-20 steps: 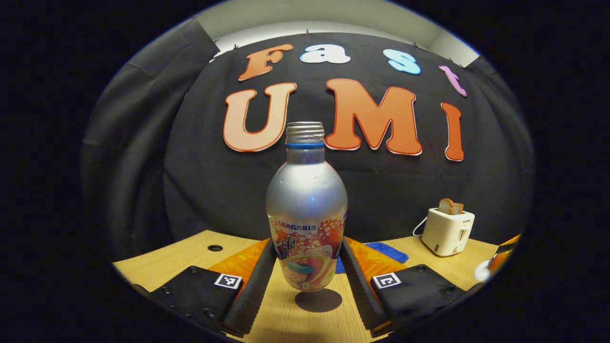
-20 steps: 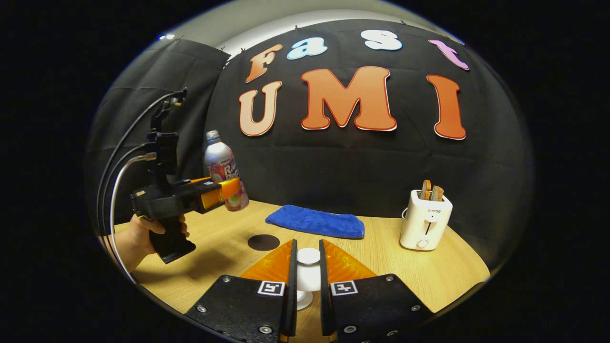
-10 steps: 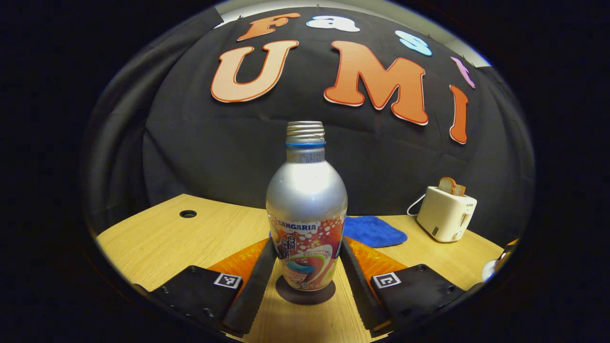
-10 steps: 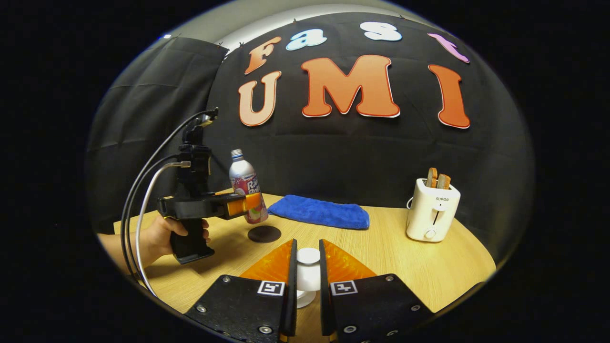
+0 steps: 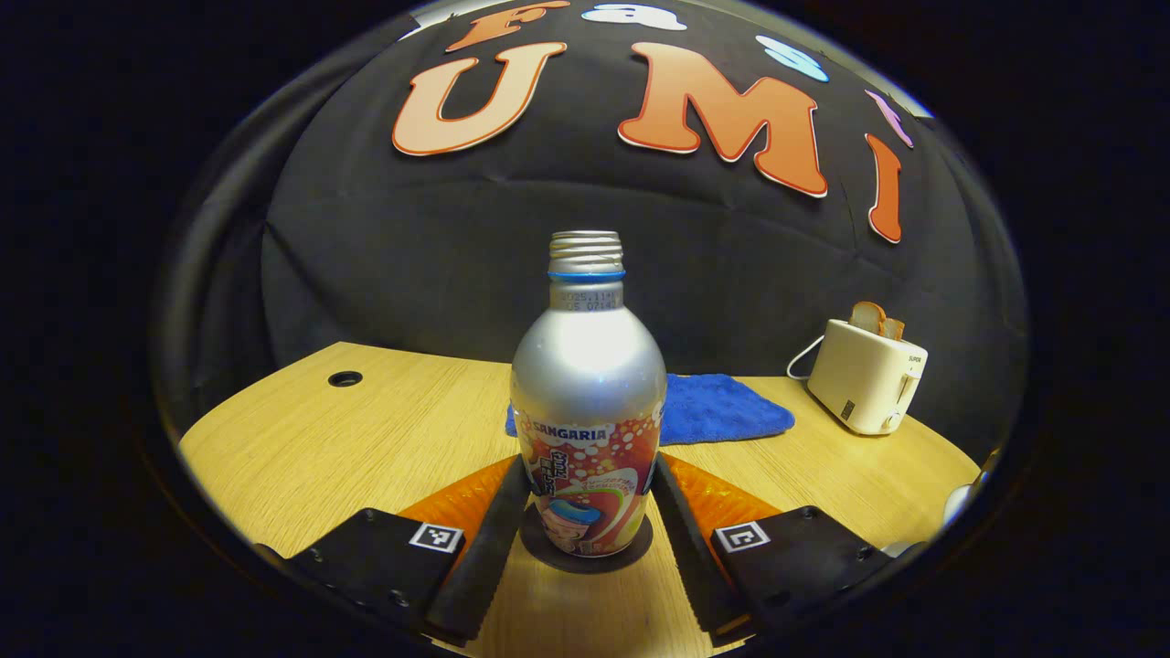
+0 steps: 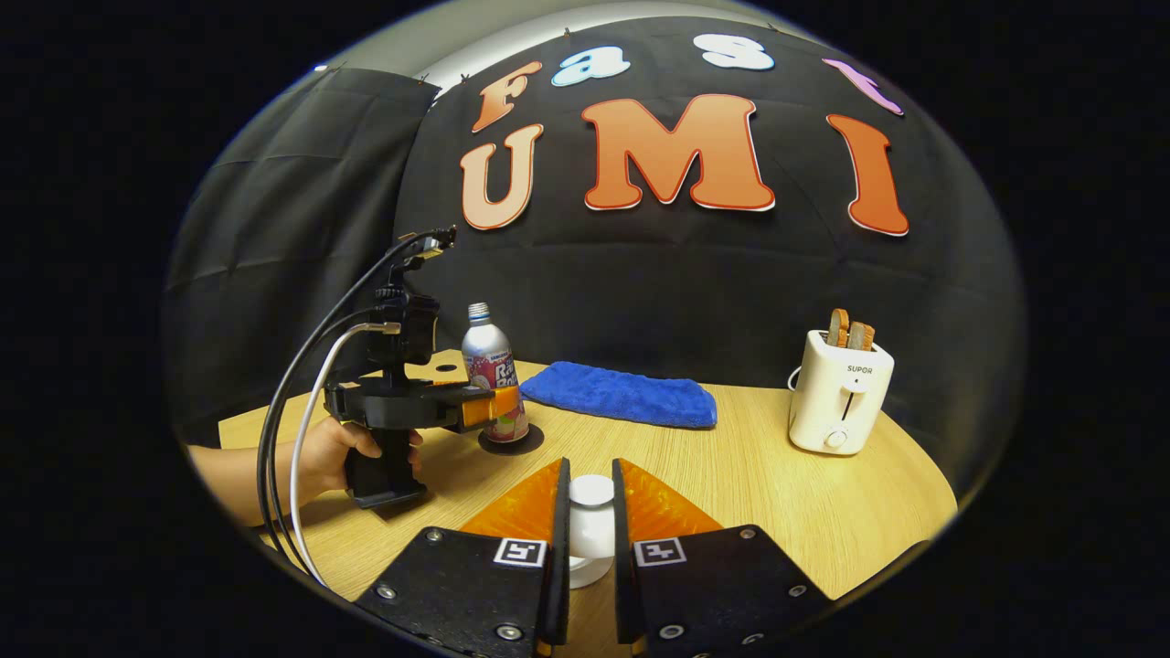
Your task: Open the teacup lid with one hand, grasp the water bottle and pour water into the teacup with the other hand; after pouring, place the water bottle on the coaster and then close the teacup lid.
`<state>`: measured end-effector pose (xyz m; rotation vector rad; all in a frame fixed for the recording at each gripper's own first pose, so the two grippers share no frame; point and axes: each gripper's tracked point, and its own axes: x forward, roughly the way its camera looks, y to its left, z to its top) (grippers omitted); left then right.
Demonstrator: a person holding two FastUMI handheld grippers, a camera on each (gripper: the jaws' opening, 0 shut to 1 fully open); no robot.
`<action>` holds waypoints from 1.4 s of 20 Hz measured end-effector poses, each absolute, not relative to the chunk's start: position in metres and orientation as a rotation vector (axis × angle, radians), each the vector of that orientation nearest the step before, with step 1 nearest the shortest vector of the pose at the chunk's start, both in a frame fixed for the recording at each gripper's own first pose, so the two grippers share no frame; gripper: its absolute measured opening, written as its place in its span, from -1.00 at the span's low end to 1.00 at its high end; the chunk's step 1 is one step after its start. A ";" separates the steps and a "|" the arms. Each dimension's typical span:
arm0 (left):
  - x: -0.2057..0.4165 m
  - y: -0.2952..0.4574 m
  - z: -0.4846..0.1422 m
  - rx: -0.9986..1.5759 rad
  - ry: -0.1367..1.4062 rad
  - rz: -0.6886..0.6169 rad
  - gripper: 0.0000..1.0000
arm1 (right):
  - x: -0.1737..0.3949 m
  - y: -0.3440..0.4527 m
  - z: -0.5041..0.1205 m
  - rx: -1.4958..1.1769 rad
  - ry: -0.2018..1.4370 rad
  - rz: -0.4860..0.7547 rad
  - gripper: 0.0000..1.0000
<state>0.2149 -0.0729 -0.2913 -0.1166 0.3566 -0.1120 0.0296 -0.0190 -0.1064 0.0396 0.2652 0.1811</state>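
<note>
Two grippers are in use, and we find both occupied. Our left gripper has its fingers closed against the two sides of the water bottle, which stands upright with its base on the dark round coaster; in the right gripper view the same bottle is seen seated on the coaster, with a hand on the gripper's handle. We cannot tell from either view whether the full weight is already on the coaster or a hair's gap is left. The bottle's threaded neck is open, with no cap on it. Our right gripper is pinched narrowly on a white knobbed piece, which we judge to be the teacup lid, held near the wooden table; the teacup itself we cannot make out with confidence. A blue cloth and a white toaster lie well apart from the work. We judge the step in hand to be setting the bottle on the coaster, pouring being done. The next move calls for the left fingers to spread evenly and draw straight back so the tall bottle is not tipped, after which the right gripper must carry the lid over the cup and lower it squarely.
</note>
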 end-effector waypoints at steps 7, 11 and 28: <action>0.213 -0.073 -0.293 -0.074 0.390 -0.119 0.77 | 0.030 -0.016 -0.112 0.041 0.276 0.187 -0.58; 0.205 -0.070 -0.285 -0.064 0.371 -0.119 0.73 | 0.032 -0.009 -0.119 0.052 0.289 0.195 -0.58; 0.137 -0.055 -0.231 -0.043 0.255 -0.109 0.89 | 0.041 0.016 -0.155 0.028 0.308 0.218 -0.59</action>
